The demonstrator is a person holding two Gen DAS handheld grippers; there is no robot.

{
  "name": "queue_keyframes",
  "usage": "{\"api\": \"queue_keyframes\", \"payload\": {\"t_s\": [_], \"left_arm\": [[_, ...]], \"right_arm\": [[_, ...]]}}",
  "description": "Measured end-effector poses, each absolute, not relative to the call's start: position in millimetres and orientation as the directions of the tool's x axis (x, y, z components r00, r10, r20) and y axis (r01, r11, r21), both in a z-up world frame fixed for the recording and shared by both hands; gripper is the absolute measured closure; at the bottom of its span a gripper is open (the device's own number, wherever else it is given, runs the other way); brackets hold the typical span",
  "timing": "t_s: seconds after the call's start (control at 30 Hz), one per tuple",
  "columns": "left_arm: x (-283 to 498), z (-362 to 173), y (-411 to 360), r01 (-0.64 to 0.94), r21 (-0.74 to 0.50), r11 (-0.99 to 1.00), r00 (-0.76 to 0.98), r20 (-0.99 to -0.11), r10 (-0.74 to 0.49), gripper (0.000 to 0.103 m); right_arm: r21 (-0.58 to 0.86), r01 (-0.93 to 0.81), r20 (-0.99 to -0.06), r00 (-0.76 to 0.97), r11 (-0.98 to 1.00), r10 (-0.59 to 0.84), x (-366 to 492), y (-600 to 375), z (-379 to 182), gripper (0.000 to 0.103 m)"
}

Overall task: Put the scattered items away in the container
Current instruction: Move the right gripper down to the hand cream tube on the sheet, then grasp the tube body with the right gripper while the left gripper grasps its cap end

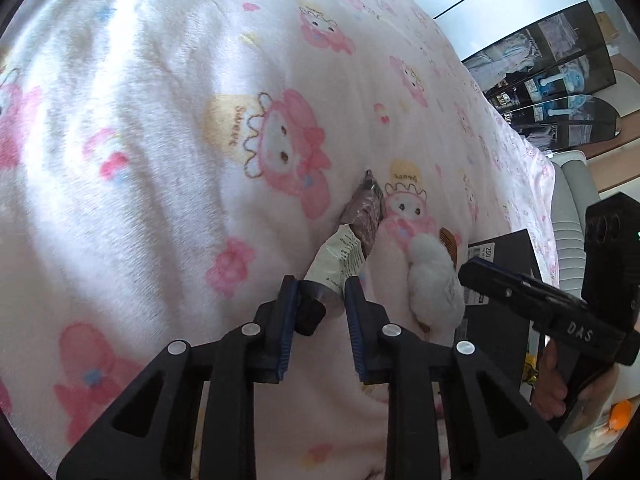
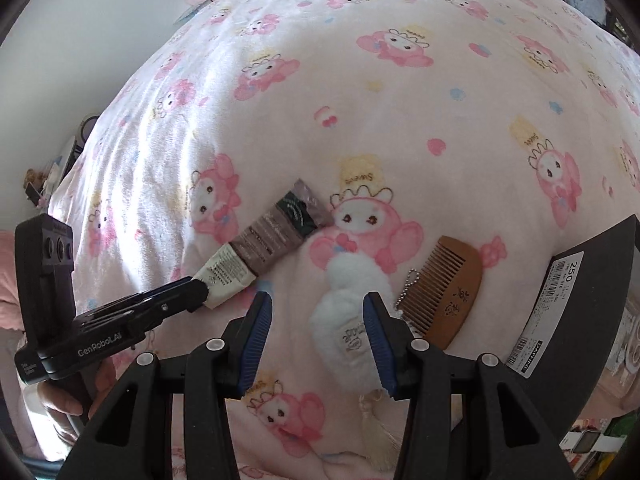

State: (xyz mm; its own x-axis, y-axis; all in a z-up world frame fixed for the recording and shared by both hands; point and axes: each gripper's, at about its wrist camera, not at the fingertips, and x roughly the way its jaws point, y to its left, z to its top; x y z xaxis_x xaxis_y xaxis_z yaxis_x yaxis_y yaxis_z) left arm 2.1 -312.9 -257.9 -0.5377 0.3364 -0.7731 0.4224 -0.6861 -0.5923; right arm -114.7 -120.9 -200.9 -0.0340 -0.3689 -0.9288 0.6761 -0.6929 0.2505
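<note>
A brown and white cream tube (image 1: 352, 240) lies on the pink blanket, and my left gripper (image 1: 322, 300) is shut on its capped white end. The right wrist view shows the same tube (image 2: 272, 236) with the left gripper (image 2: 196, 290) at its white end. My right gripper (image 2: 318, 320) stands open over a white fluffy plush charm (image 2: 348, 300); its right pad is at the fluff and its left pad is apart from it. A wooden comb (image 2: 444, 284) lies just right of the plush. The black box (image 2: 592, 300) sits at the right.
The pink cartoon-print blanket (image 2: 360, 100) covers the whole bed. A cream tassel (image 2: 376, 432) trails from the plush towards me. In the left wrist view the black box (image 1: 500, 280) is by the bed's right edge, with mirrored cabinets (image 1: 560, 80) beyond.
</note>
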Motion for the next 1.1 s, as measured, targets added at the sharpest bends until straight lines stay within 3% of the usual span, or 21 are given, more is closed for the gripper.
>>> {"api": "queue_keyframes", "payload": {"t_s": [0.17,0.4,0.5,0.6,0.97,1.1], "left_arm": [[26.0,-274.1,-333.8,0.420,-0.626,-0.657,-0.483,-0.767,0.422,0.082],[40.2,-260.2,-326.3,0.420,-0.658,-0.625,-0.520,-0.739,0.429,0.080],[39.5,-263.3,-311.6,0.436,-0.598,-0.673,-0.480,-0.787,0.388,0.079],[36.5,-274.0,-305.7,0.440,-0.612,-0.657,-0.470,-0.781,0.412,0.079],[52.2,-263.5,-357.9,0.592,-0.568,-0.572,-0.564,-0.799,0.210,0.081],[65.7,-265.1,-374.0,0.616,-0.606,-0.503,-0.610,-0.771,0.183,0.076]], "right_arm": [[0.223,0.723,-0.929,-0.045,-0.654,-0.366,-103.9,-136.6,-192.4,0.060],[0.181,0.740,-0.954,-0.027,-0.648,-0.298,-112.9,-175.5,-228.3,0.060],[0.177,0.724,-0.961,-0.019,-0.666,-0.276,-123.9,-178.9,-244.2,0.060],[0.196,0.710,-0.959,-0.005,-0.677,-0.282,-132.3,-181.8,-252.2,0.060],[0.244,0.753,-0.959,0.095,-0.610,-0.266,-135.7,-202.3,-264.7,0.059],[0.240,0.766,-0.955,0.075,-0.596,-0.288,-123.7,-197.1,-259.0,0.059]]}}
